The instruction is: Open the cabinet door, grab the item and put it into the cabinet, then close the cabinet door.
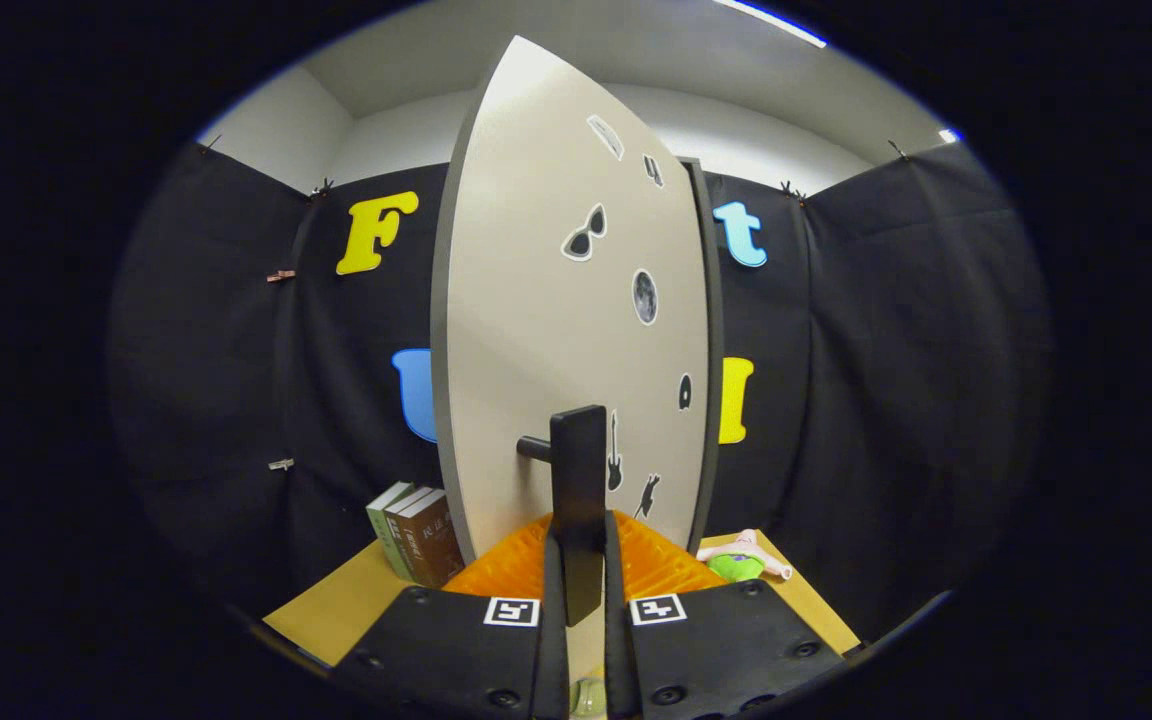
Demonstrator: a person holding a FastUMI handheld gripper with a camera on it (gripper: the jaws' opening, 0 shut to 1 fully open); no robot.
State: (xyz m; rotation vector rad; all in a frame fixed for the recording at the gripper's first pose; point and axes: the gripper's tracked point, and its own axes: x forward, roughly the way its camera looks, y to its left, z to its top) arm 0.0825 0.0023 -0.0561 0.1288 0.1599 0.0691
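On the tan tabletop (pixel 336 610), a green-and-pink toy item (pixel 741 563) is left beside the cabinet while the pale stickered cabinet door's (pixel 556 330) dark bar handle (pixel 577 490) is clamped between the nearly closed gripper (pixel 584 575) fingers, evidently for swinging.

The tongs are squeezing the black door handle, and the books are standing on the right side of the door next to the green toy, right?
Not quite. The tongs do squeeze the black handle of the cabinet door, but the books stand on the left side of the door. Only the green toy lies on the right. The gripper view shows this.
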